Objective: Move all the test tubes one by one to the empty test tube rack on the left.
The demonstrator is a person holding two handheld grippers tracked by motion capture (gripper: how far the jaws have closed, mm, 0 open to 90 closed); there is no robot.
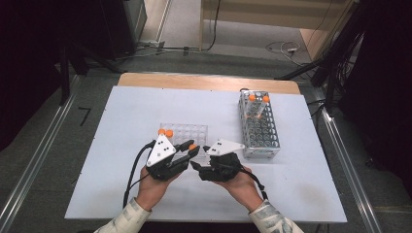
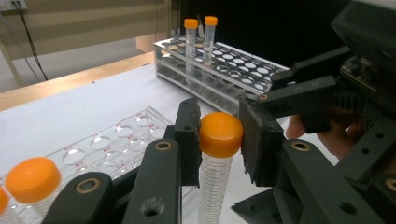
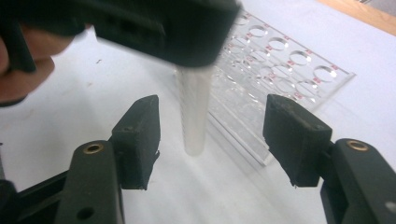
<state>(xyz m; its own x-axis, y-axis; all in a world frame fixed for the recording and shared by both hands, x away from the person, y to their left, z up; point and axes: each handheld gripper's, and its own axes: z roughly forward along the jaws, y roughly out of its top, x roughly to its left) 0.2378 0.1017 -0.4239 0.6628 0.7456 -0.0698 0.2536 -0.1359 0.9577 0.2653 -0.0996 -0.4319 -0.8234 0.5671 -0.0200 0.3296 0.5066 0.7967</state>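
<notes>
A clear tube with an orange cap hangs upright just above the white table, in front of the clear flat rack. My left gripper is shut on the tube, its pads pressing the tube just under the cap. In the high view the left gripper meets my right gripper at the table's middle front. My right gripper stands open around the tube's lower end, and both pads are well clear of it.
Two orange-capped tubes stand at the clear rack's left end. A white grid rack to the right holds two more capped tubes at its far end. The white table sheet ends at a wooden strip at the back.
</notes>
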